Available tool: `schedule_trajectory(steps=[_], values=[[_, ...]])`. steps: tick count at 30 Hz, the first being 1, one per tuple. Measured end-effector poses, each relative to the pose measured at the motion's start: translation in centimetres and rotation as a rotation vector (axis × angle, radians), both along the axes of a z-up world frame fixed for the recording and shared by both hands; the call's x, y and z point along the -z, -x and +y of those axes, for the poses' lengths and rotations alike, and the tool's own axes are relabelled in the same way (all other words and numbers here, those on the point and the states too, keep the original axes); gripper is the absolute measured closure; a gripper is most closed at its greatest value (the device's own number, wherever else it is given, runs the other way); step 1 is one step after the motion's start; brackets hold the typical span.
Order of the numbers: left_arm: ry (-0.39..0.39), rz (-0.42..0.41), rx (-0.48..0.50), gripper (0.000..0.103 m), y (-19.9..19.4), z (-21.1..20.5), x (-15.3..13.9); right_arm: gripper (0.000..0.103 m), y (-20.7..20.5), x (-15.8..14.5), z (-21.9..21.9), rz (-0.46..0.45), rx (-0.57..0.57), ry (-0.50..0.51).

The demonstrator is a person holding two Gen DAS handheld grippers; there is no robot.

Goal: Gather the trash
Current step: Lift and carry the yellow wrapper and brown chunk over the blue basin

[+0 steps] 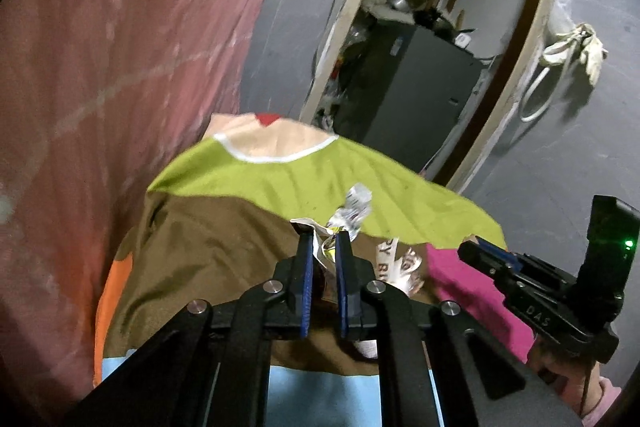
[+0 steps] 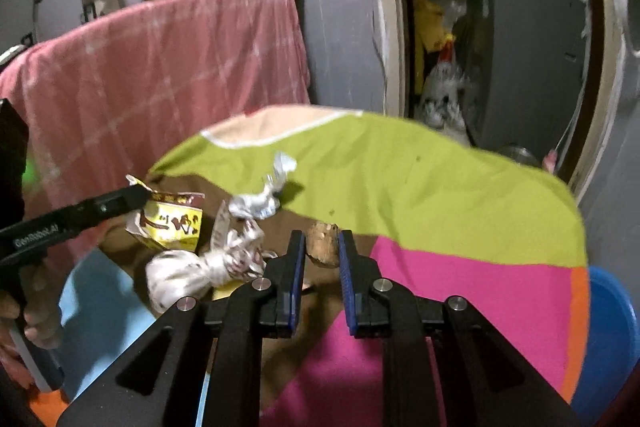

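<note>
Trash lies on a table under a multicoloured cloth (image 2: 420,187). My left gripper (image 1: 325,241) is shut on a yellow and white snack packet (image 1: 326,249), which also shows in the right wrist view (image 2: 172,227) with the left gripper's finger (image 2: 120,201) on its top edge. My right gripper (image 2: 322,239) is shut on a small brown crumpled lump (image 2: 322,245). A crumpled silver wrapper (image 2: 264,197) lies on the cloth beyond it, and a knotted white printed wrapper (image 2: 200,267) lies at its left. The right gripper shows at the right of the left wrist view (image 1: 480,253).
A pink cloth (image 2: 160,67) hangs behind the table at the left. An open doorway (image 2: 500,47) with a grey cabinet and clutter is at the back right. A blue bin (image 2: 612,339) stands by the table's right edge.
</note>
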State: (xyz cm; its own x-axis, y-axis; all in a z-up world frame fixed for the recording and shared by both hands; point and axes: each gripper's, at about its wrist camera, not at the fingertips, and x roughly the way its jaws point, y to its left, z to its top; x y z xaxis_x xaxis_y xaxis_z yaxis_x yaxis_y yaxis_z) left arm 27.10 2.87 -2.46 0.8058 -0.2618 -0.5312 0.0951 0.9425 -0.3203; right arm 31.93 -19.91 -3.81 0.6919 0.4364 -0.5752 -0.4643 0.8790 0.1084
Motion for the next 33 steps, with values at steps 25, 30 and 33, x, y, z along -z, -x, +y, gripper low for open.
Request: schedule_trajectory(steps=[25, 30, 33], values=[[0.007, -0.53, 0.131, 0.095, 7.3, -11.9, -10.1, 0.088, 13.5, -12.3, -9.8, -0.597, 0.22, -0.034], [0.035, -0.594, 0.19, 0.095, 8.0, -15.1, -11.5, 0.088, 15.3, -13.3, -13.2, -0.651, 0.286, -0.035], [0.051, -0.622, 0.228, 0.095, 8.3, -17.6, -12.0, 0.088, 16.0, -13.6, -15.1, -0.674, 0.326, -0.025]])
